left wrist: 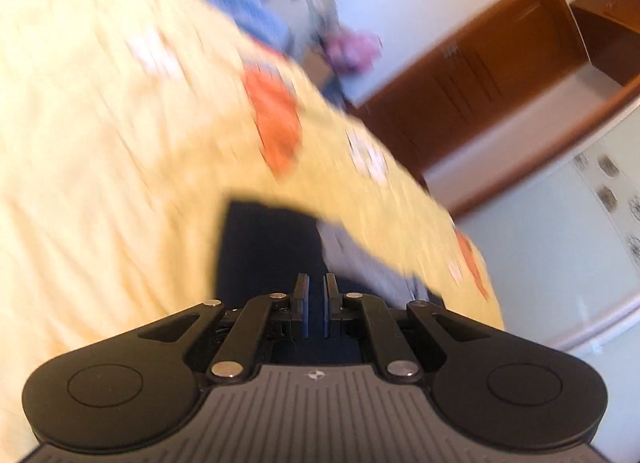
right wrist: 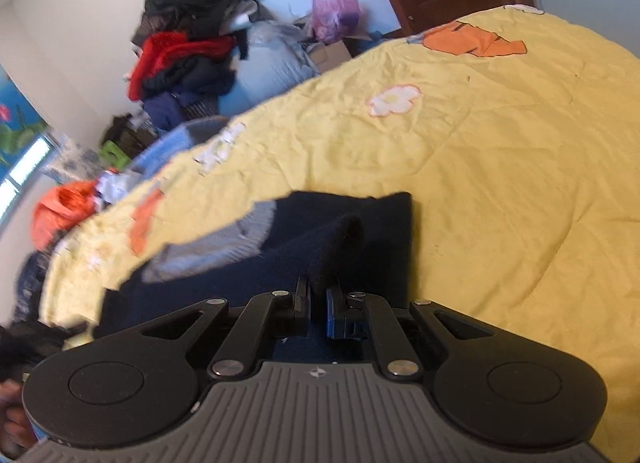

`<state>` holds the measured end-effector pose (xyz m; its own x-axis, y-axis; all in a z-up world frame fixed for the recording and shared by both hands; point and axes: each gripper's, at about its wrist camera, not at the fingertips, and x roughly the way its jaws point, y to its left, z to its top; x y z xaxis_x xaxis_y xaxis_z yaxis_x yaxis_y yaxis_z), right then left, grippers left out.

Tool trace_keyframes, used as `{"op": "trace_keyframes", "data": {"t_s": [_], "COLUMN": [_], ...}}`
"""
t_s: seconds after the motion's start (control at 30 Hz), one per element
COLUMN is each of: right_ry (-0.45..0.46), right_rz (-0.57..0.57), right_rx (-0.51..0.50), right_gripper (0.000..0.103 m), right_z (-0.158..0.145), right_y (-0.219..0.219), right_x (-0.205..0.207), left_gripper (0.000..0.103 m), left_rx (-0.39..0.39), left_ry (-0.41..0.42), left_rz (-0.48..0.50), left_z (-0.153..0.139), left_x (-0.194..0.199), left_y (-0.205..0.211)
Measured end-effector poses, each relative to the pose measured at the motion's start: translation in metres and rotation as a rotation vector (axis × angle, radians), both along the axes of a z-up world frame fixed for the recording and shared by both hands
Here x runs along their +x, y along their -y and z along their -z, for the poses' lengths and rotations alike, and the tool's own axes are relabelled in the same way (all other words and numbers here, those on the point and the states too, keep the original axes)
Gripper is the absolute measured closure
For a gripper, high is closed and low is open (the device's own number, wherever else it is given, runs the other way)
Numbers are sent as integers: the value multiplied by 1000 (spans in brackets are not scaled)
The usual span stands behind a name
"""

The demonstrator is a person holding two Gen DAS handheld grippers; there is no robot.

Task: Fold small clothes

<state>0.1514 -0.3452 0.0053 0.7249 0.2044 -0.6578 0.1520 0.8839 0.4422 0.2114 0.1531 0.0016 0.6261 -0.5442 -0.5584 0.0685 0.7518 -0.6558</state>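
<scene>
A dark navy garment [right wrist: 380, 223] with a grey collar area [right wrist: 224, 247] lies on a yellow bedspread [right wrist: 500, 163]. My right gripper [right wrist: 318, 287] is shut on a raised fold of it, and a ridge of cloth runs up from the pads. The left wrist view is motion-blurred. There the same navy garment [left wrist: 272, 247] spreads out from the fingertips. My left gripper [left wrist: 316, 281] is shut, with navy cloth filling the thin slit between its pads. A grey part [left wrist: 360, 259] of the garment shows to the right of those tips. Neither gripper appears in the other's view.
The yellow bedspread [left wrist: 100, 143] has orange and white patches. A heap of dark and red clothes [right wrist: 188, 47], a purple bag [right wrist: 336, 11] and an orange bundle [right wrist: 60, 211] sit past its far edge. A brown door [left wrist: 480, 75] stands to the right. A hand [right wrist: 12, 427] shows at the lower left.
</scene>
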Motion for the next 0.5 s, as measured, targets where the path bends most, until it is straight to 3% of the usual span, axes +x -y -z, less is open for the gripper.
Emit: {"op": "trace_keyframes", "data": {"t_s": [0.17, 0.2, 0.37, 0.43, 0.5], "right_ry": [-45, -44, 39, 46, 38], "right_rz": [10, 15, 3, -27, -52], "right_rx": [-47, -52, -64, -11, 21], "right_gripper": [88, 82, 76, 76, 76], "right_z": [14, 12, -19, -22, -18], "right_y": [-1, 1, 2, -1, -7], "right_x": [7, 5, -13, -7, 4], "left_gripper": [97, 97, 95, 95, 95], "left_rx": [-27, -26, -66, -24, 90], "left_ry": [4, 2, -37, -61, -58], "left_rz": [76, 94, 141, 136, 106], "left_z": [-7, -3, 25, 35, 42], "left_x": [9, 13, 31, 32, 32], "left_y": [14, 22, 57, 64, 67]}}
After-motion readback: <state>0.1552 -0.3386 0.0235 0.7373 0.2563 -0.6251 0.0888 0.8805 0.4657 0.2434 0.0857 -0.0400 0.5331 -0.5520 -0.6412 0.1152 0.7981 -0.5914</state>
